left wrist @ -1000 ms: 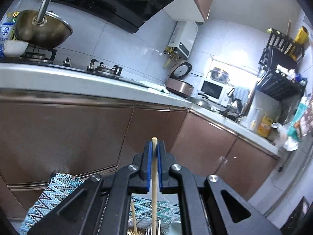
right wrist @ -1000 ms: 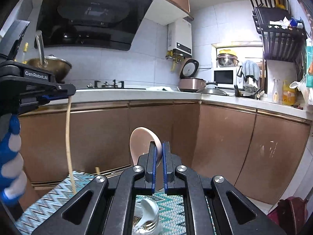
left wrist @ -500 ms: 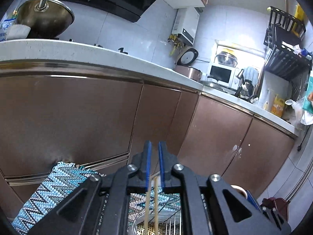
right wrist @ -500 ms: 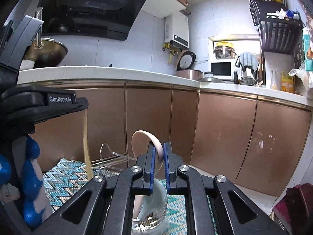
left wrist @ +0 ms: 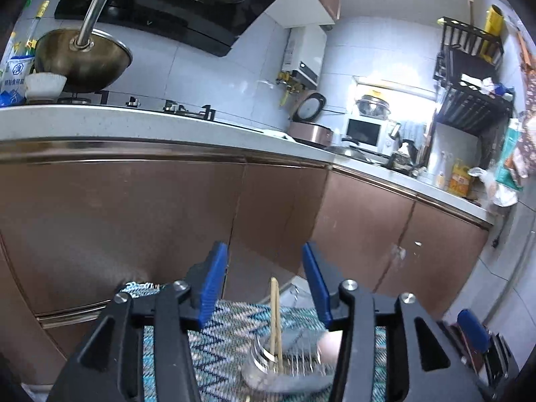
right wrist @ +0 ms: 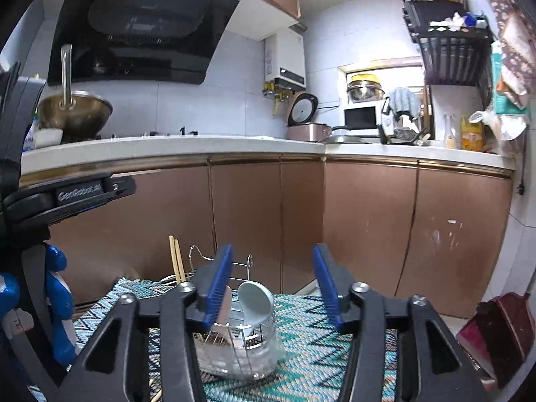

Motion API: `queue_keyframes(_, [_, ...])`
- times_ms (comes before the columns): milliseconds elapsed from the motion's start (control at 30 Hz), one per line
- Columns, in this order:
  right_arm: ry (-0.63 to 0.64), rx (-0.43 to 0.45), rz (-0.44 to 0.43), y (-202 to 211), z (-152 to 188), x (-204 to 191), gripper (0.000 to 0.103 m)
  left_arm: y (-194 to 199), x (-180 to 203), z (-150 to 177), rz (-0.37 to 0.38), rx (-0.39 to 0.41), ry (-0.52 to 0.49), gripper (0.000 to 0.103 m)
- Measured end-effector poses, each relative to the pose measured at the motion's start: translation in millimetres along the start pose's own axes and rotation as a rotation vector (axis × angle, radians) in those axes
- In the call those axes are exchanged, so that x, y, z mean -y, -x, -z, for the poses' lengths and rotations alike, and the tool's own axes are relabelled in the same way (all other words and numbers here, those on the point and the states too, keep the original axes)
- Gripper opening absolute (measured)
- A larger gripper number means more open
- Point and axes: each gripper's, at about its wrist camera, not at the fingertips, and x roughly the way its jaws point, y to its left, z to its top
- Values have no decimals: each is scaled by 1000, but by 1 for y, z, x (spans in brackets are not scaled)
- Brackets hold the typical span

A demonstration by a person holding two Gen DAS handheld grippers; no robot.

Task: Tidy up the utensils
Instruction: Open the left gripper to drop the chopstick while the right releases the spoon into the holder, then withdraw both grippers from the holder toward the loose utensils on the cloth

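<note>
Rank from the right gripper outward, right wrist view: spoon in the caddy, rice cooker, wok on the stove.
From the right gripper, jaws opening with nothing between them:
1. Spoon, upright in the wire caddy, just ahead and below.
2. Wok, on the counter, far left.
3. Rice cooker, far counter corner, centre-right.

left gripper (left wrist: 264,278) fingers opening, chopsticks (left wrist: 276,321) released into holder (right wrist: 241,345), right gripper (right wrist: 273,281) dropped spoon (right wrist: 255,301)

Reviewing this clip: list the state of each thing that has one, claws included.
left claw: jaws opening, nothing gripped
right claw: jaws opening, nothing gripped
chopsticks: released, standing in the utensil holder
spoon: released, bowl up in the holder
utensil holder: upright on the zigzag mat
</note>
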Motion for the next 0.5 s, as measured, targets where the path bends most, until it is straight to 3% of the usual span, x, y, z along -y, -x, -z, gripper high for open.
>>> queue_keyframes(100, [-38, 12, 8, 33, -7, 5, 64, 34, 0, -2, 9, 3, -26, 46])
queue_keyframes(233, [-67, 14, 6, 77, -14, 7, 67, 78, 3, 1, -10, -3, -74, 46])
queue_keyframes(500, [-107, -5, -19, 141, -15, 8, 73, 156, -5, 14, -117, -1, -128, 52])
